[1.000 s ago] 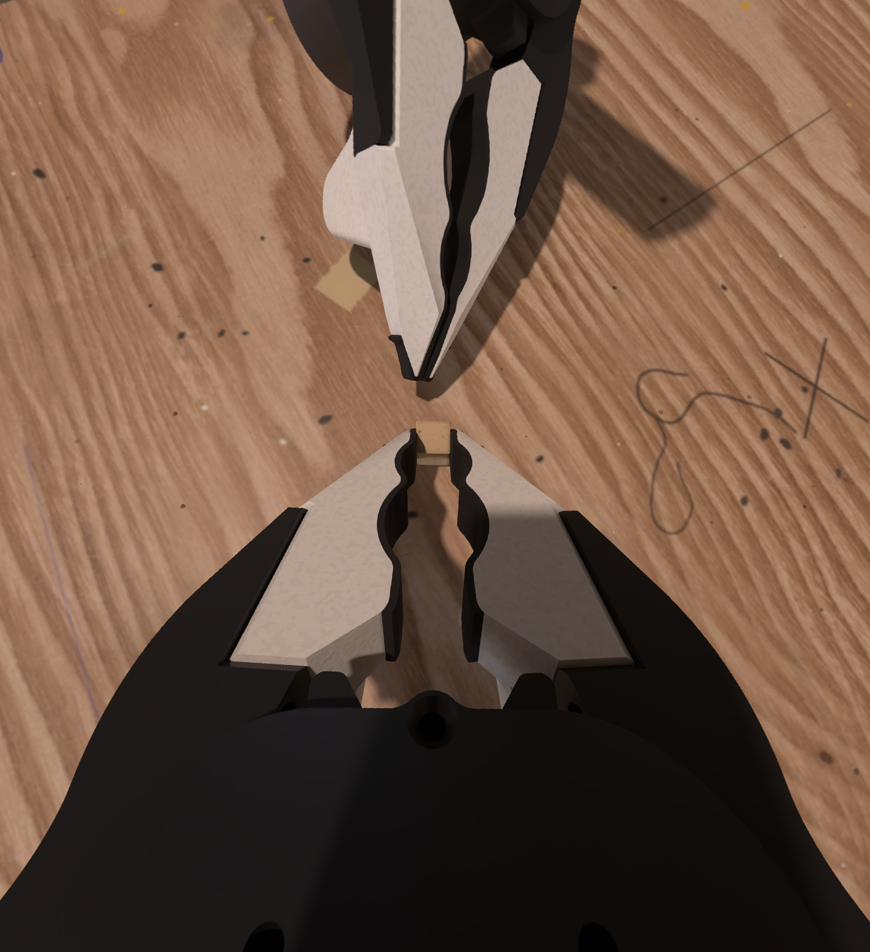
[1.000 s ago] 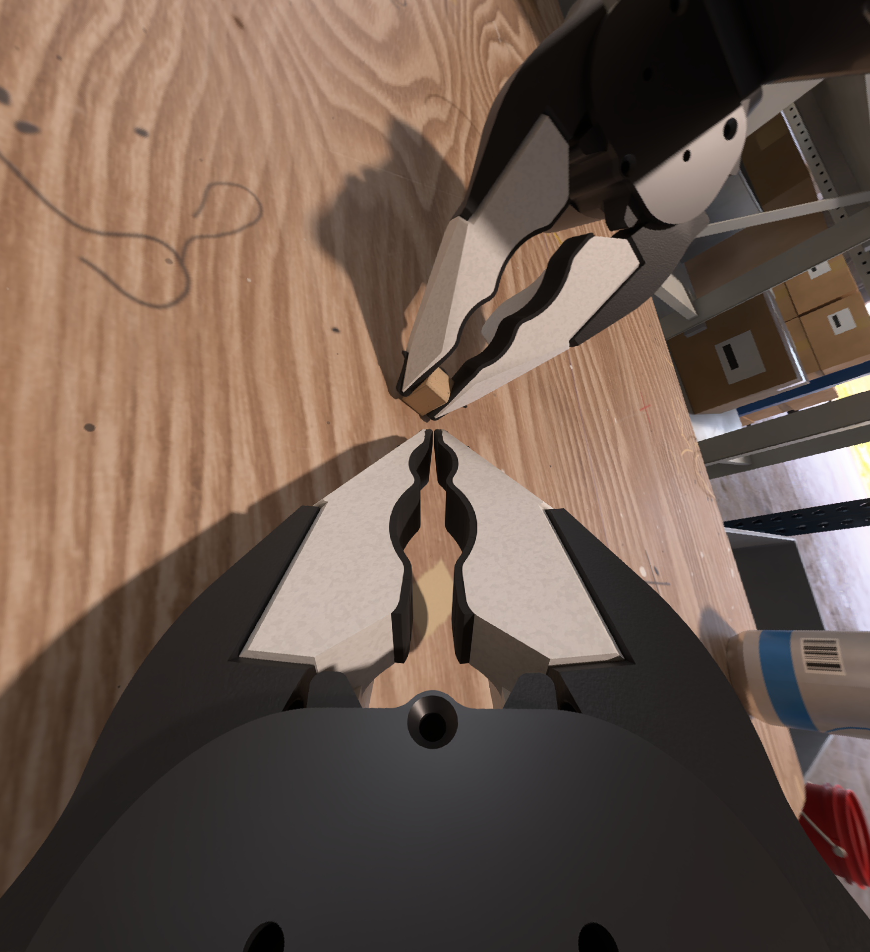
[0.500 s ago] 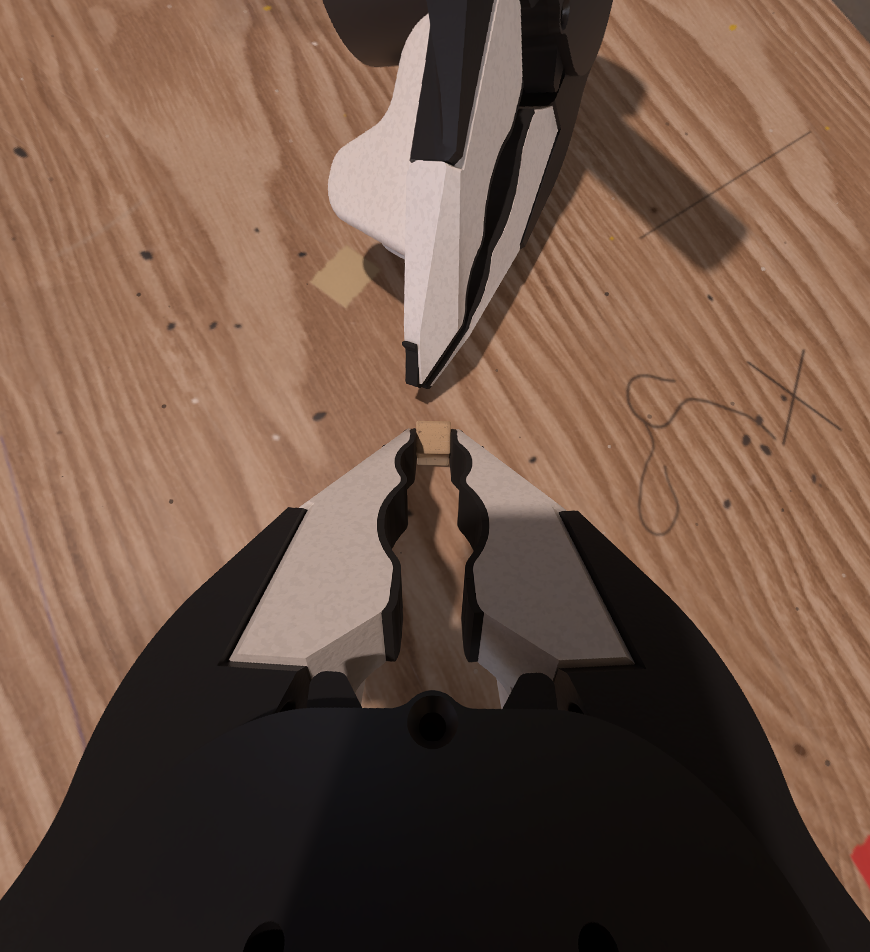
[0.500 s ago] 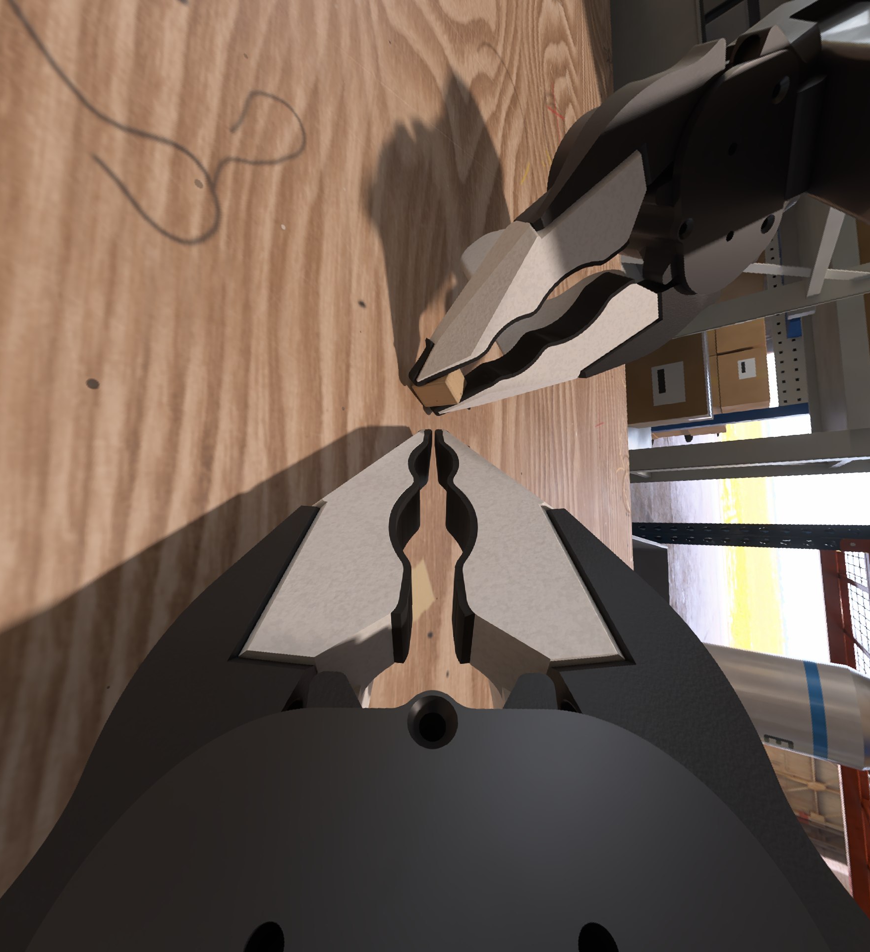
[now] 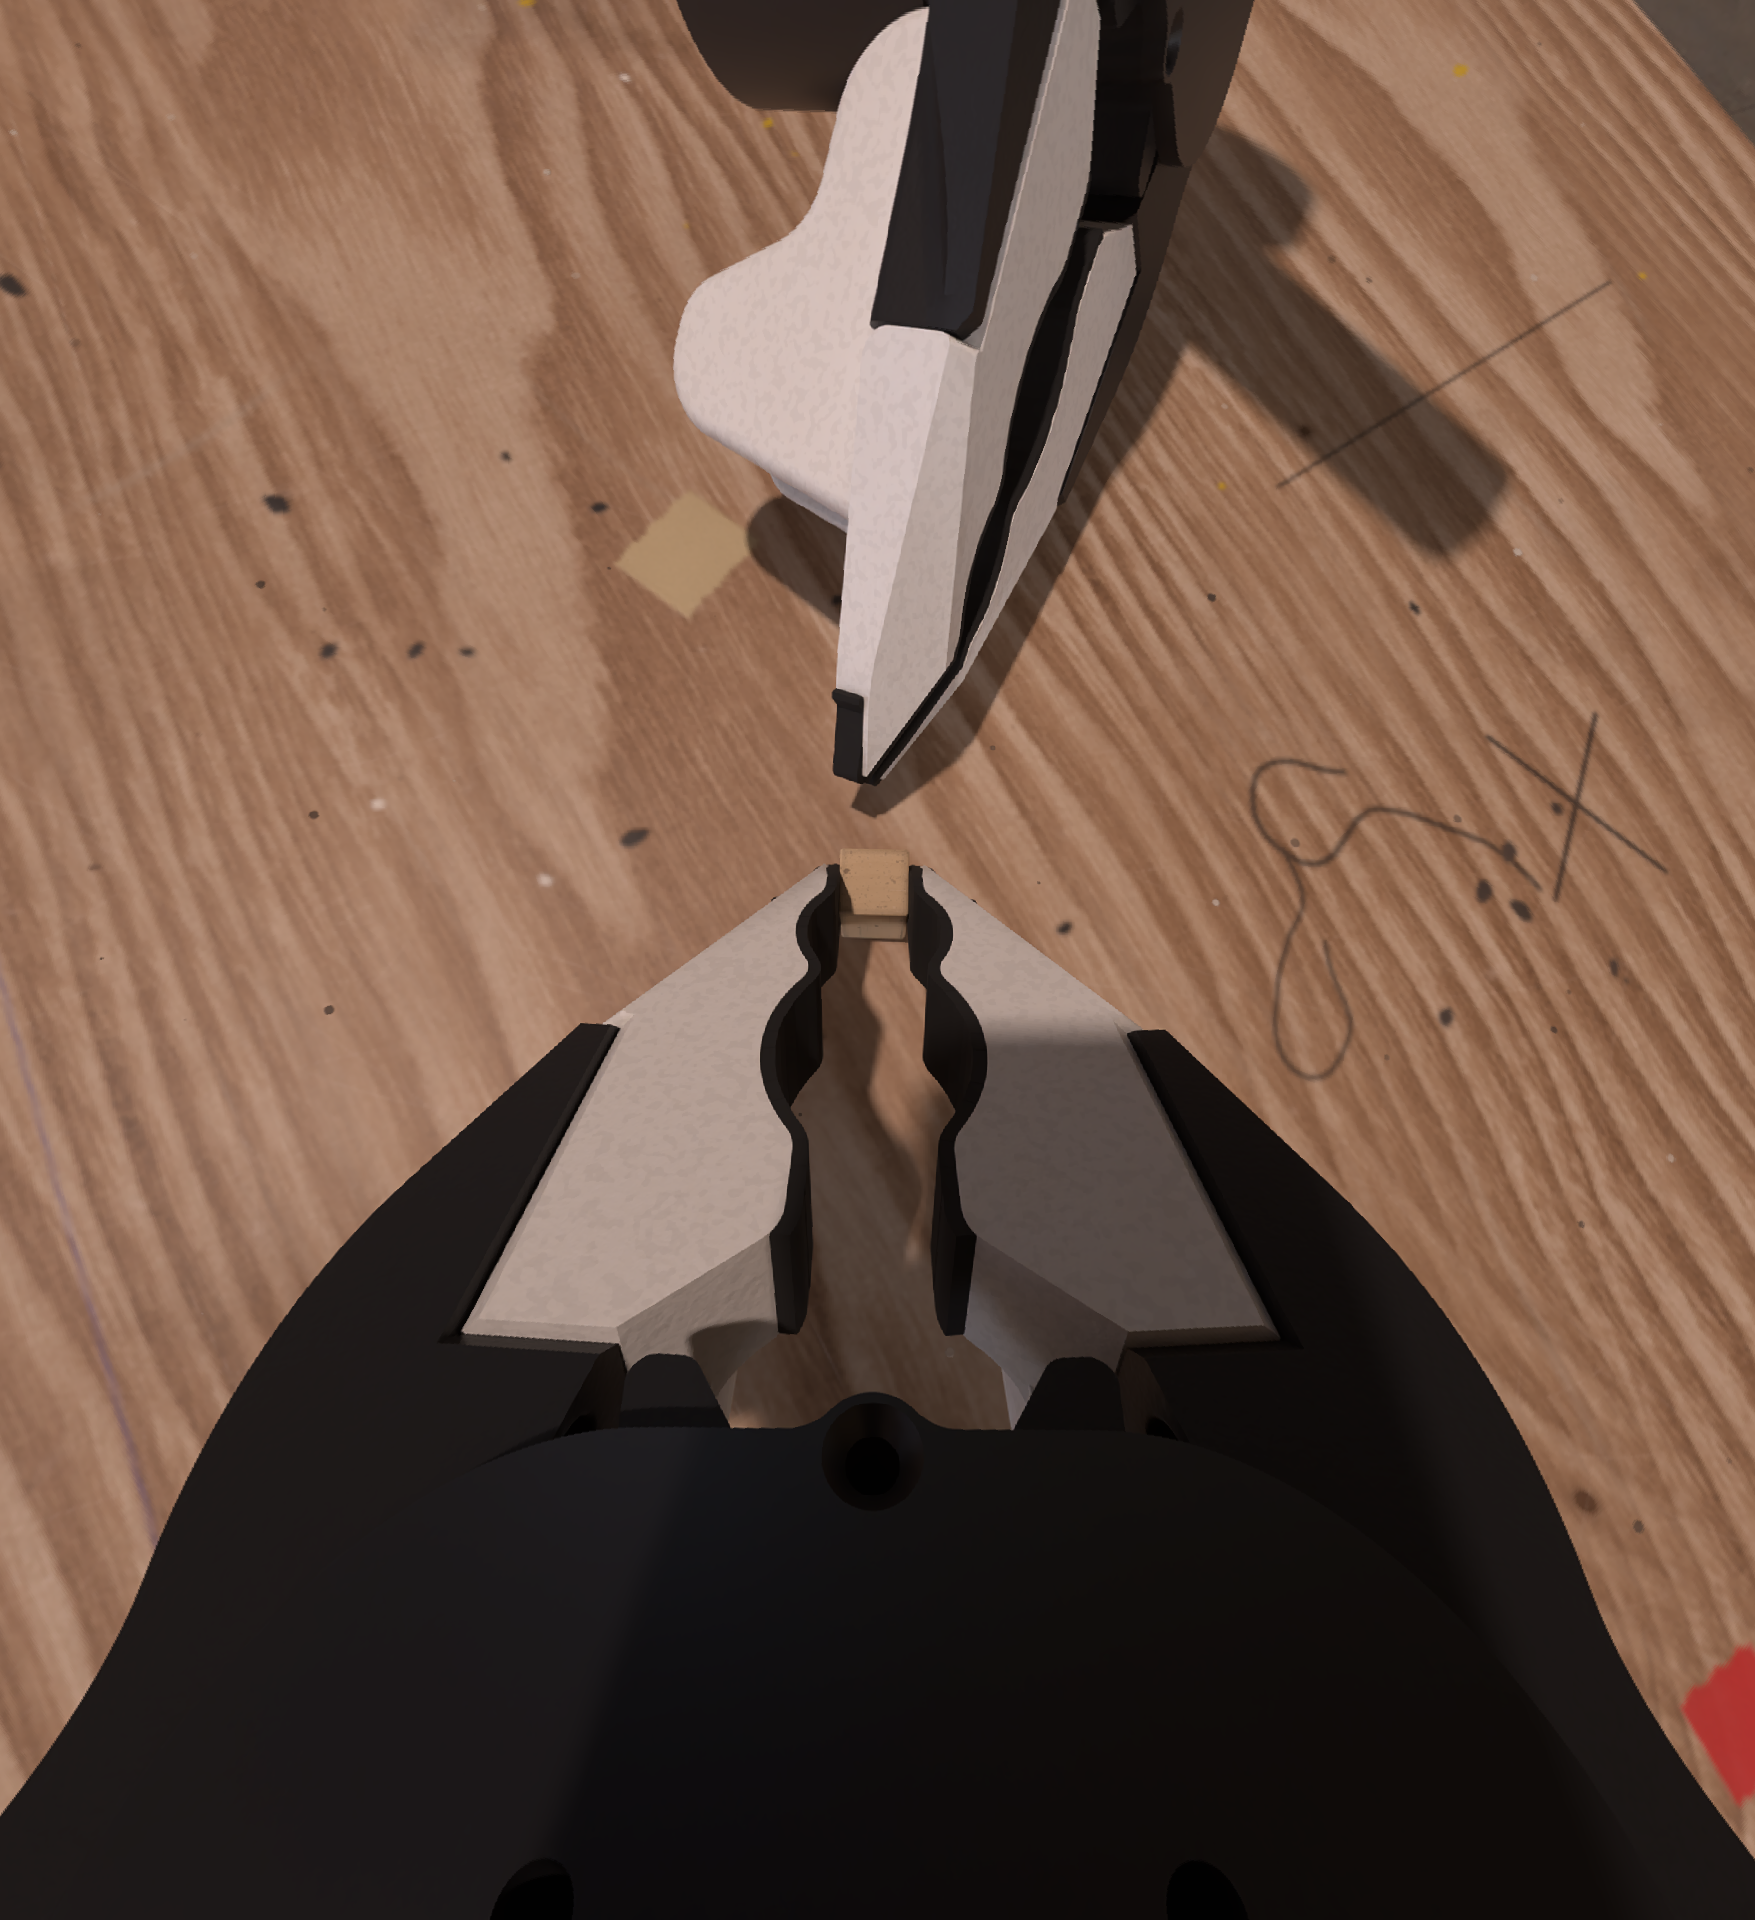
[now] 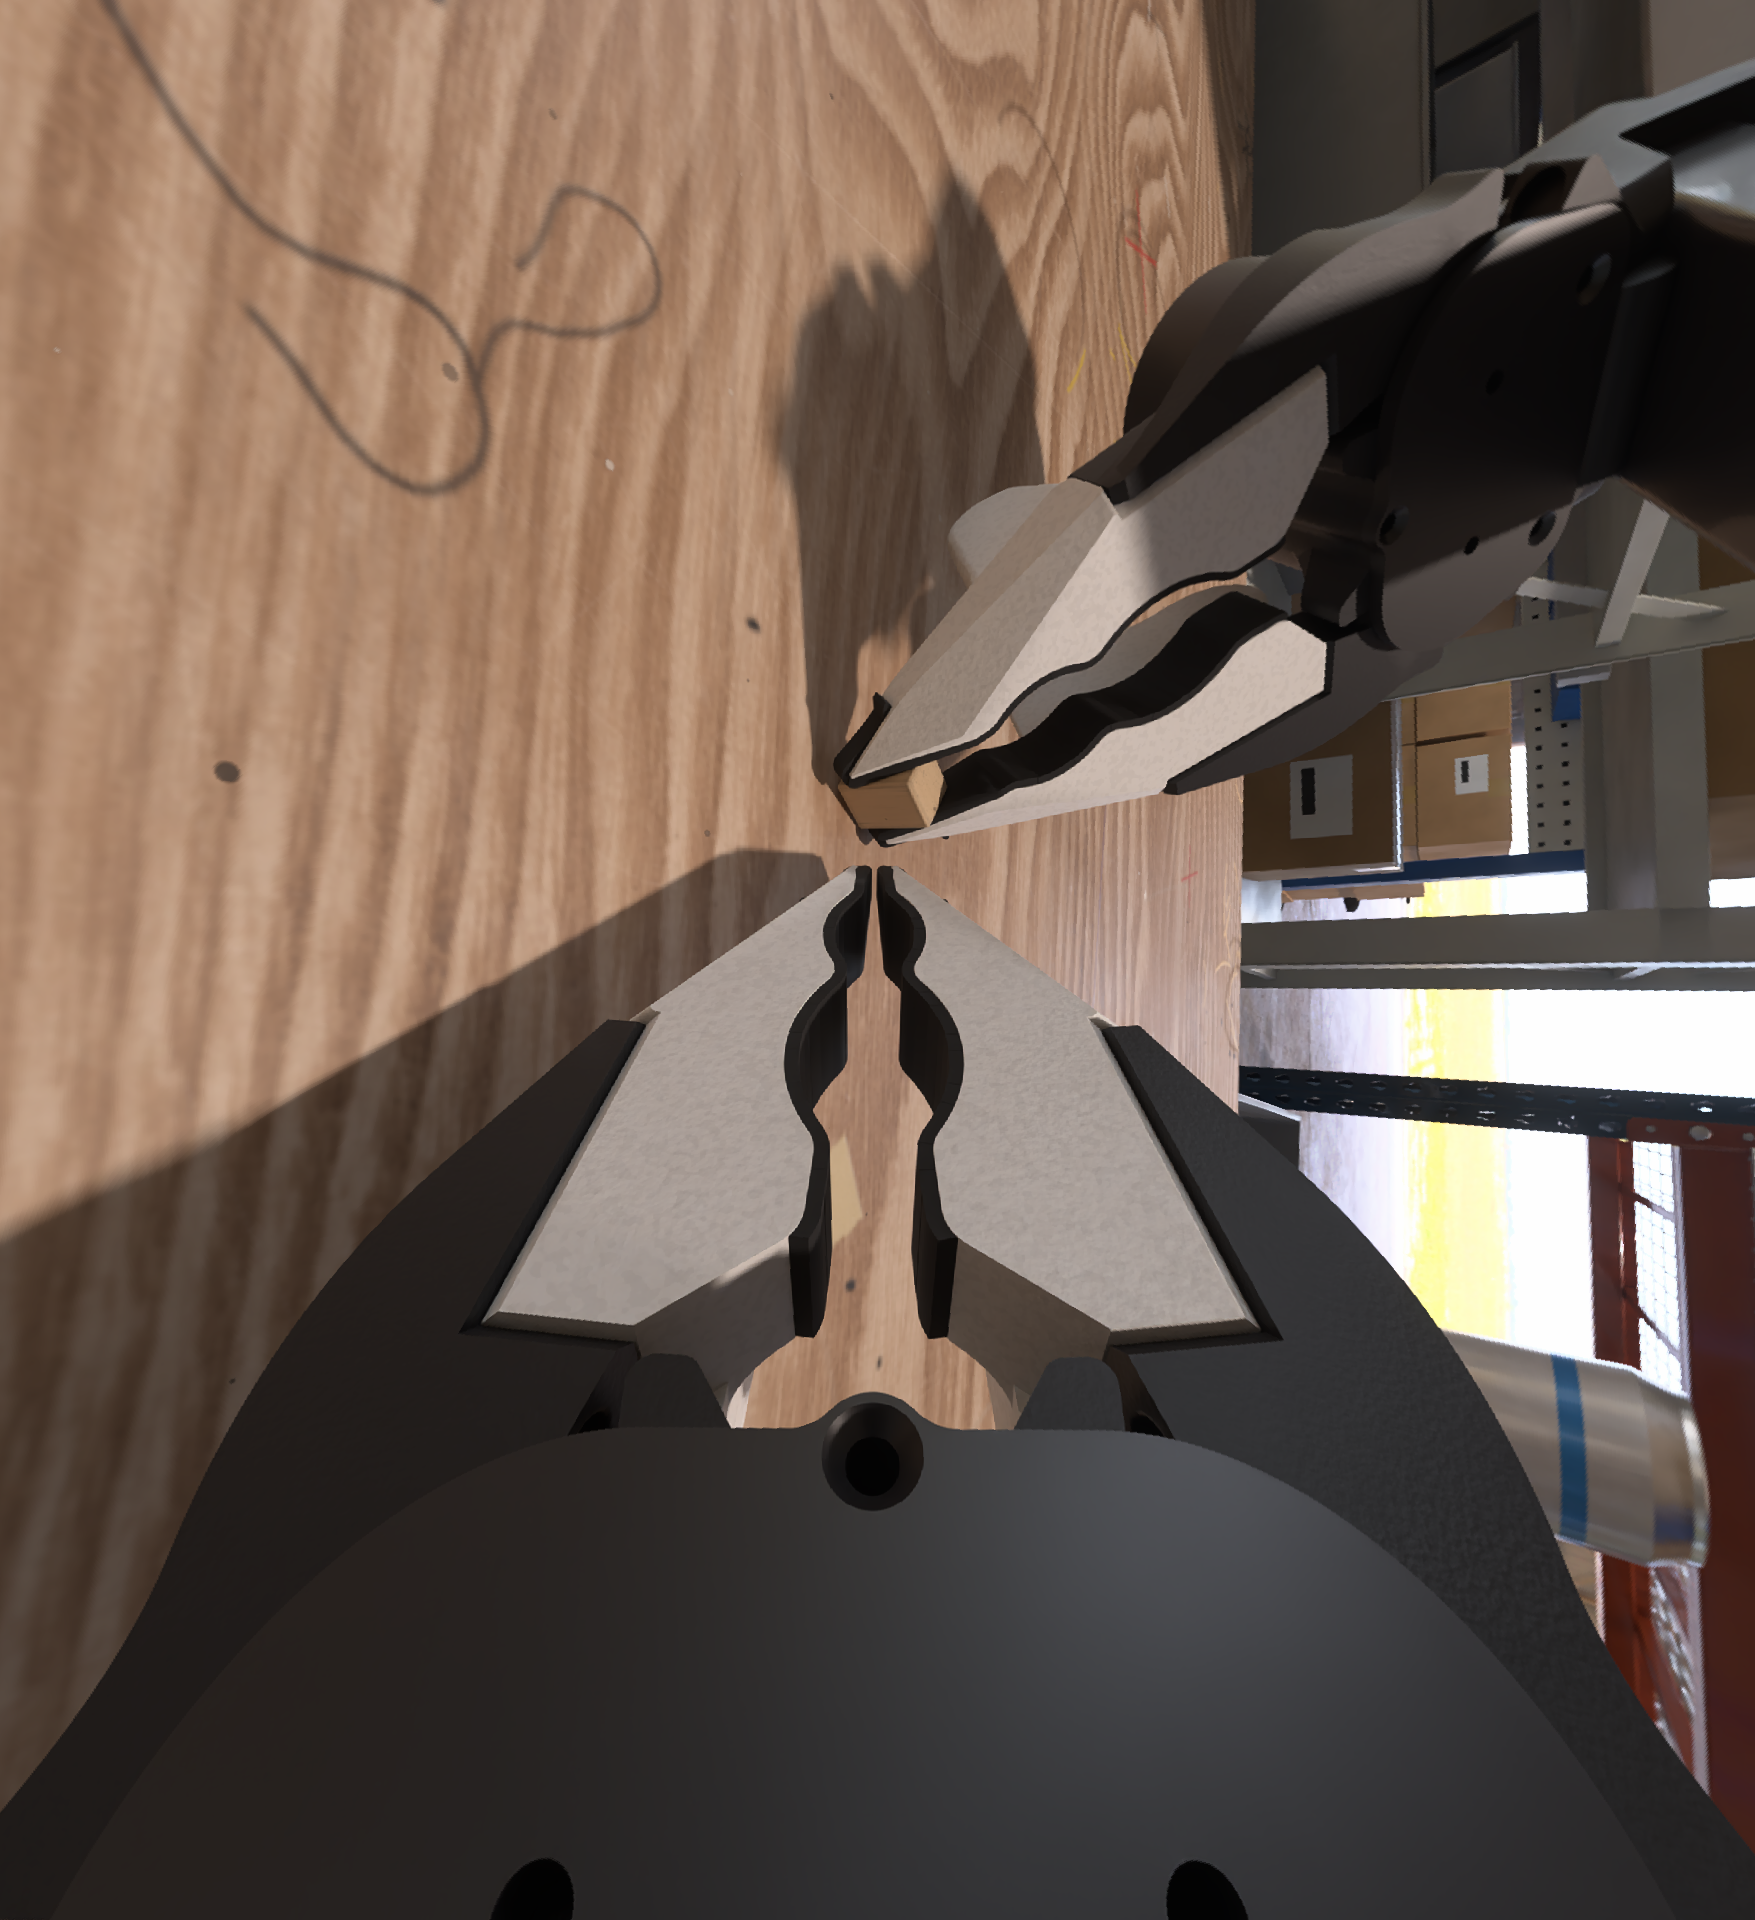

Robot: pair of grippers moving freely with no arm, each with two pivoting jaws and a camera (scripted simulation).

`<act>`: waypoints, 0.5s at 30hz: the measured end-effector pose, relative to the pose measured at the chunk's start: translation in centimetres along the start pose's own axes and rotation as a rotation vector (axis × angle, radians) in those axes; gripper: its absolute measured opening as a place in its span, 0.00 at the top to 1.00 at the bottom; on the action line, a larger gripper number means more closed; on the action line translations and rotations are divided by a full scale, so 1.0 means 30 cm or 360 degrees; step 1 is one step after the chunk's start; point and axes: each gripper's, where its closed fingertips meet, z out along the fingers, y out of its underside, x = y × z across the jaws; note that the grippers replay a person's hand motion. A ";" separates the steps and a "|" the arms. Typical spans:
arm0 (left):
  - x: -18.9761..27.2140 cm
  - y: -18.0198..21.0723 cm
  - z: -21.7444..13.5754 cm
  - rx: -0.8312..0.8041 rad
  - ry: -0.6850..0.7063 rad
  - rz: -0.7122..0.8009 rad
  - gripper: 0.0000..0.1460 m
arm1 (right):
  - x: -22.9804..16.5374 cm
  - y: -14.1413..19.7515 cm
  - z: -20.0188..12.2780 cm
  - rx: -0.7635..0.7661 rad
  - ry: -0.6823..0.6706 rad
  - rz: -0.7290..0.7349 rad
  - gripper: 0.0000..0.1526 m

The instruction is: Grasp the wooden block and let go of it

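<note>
A small pale wooden block (image 5: 874,886) is pinched between the tips of my left gripper (image 5: 874,896), held just above the wooden table (image 5: 333,831). In the right wrist view the same block (image 6: 894,798) shows between the left gripper's tips (image 6: 878,784). My right gripper (image 6: 873,878) is shut and empty, its tips a short way from the block. In the left wrist view the right gripper (image 5: 868,767) points down at the block from just beyond it.
A tan square patch (image 5: 686,551) and a red patch (image 5: 1746,1745) lie flat on the table. Pencil scribbles (image 5: 1309,914) mark the wood. Beyond the table edge (image 6: 1242,520) are shelving with cardboard boxes (image 6: 1455,779) and a metal cylinder (image 6: 1590,1455).
The right gripper has rolled, so the left gripper appears more sideways in its view. The left gripper keeps its hold on the block, and the gap between the two grippers stays small.
</note>
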 end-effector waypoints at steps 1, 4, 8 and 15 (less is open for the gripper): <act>0.002 0.000 0.000 -0.0003 0.0005 -0.0002 0.92 | -0.001 -0.001 -0.001 -0.0006 -0.0002 -0.0020 0.99; 0.005 0.000 0.001 -0.0017 0.0009 -0.0001 0.92 | -0.004 -0.004 -0.004 -0.0028 -0.0003 -0.0075 0.99; 0.009 0.000 0.002 -0.0033 0.0008 0.0002 0.92 | -0.007 -0.007 -0.006 -0.0056 0.0001 -0.0144 0.99; 0.005 0.004 -0.016 -0.0053 -0.0070 0.0017 0.92 | -0.015 -0.002 -0.002 -0.0067 -0.0013 -0.0115 0.99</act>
